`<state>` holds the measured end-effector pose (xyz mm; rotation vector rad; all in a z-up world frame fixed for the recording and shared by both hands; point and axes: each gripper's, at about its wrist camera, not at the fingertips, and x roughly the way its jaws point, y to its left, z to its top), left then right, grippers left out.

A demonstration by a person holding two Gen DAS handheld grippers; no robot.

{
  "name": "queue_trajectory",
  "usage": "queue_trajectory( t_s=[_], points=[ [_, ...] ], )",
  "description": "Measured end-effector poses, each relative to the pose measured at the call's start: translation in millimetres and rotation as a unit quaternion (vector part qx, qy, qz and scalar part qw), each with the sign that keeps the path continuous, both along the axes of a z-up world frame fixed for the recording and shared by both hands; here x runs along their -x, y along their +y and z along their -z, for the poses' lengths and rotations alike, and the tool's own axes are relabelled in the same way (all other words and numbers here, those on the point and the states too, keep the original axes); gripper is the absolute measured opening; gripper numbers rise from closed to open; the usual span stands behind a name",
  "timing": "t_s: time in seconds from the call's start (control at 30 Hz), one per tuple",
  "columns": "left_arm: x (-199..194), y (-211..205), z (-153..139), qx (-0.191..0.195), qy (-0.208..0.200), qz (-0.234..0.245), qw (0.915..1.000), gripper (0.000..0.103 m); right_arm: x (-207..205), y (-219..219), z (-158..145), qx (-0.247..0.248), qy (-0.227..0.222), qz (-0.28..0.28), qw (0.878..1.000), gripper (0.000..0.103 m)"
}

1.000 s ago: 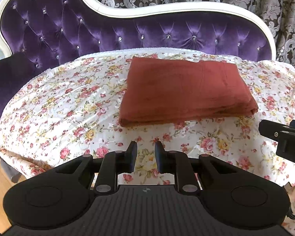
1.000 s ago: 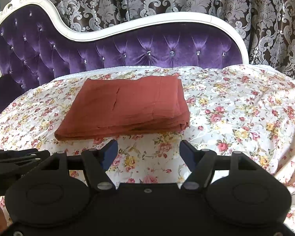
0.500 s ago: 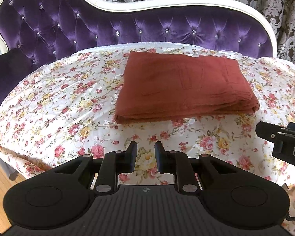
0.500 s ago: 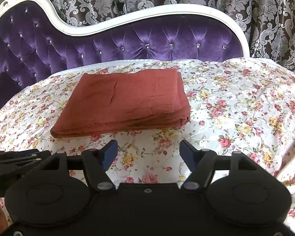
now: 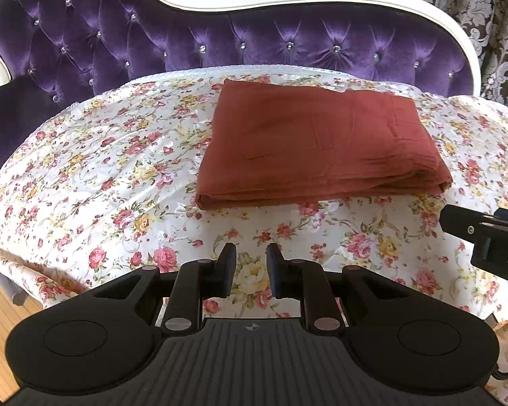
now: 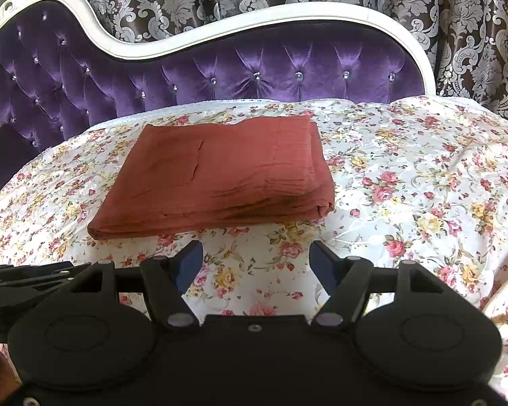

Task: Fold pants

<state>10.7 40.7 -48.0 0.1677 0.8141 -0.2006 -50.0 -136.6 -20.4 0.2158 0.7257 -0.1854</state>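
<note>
On the flowered sofa cover (image 5: 94, 182), the pants (image 5: 318, 149) lie folded just ahead of my left hand-held gripper (image 5: 250, 265), narrowly parted and empty, and my right hand-held gripper (image 6: 255, 264), wide and empty; soft, light, floppy cloth, best pinched at a layered near edge.

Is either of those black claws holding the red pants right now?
No. The folded red pants lie alone on the floral cover, and the right gripper and left gripper are empty, short of them.
</note>
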Motion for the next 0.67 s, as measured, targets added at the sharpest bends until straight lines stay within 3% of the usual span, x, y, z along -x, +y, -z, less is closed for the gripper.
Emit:
queue_trajectory(
  t_s=[0.67],
  points=[
    [-3.0, -1.5, 2.2, -0.005, 0.001, 0.006, 1.0000, 0.020, -5.3, -4.8, 4.8, -0.005, 0.008, 0.004, 1.000, 0.072]
  ],
)
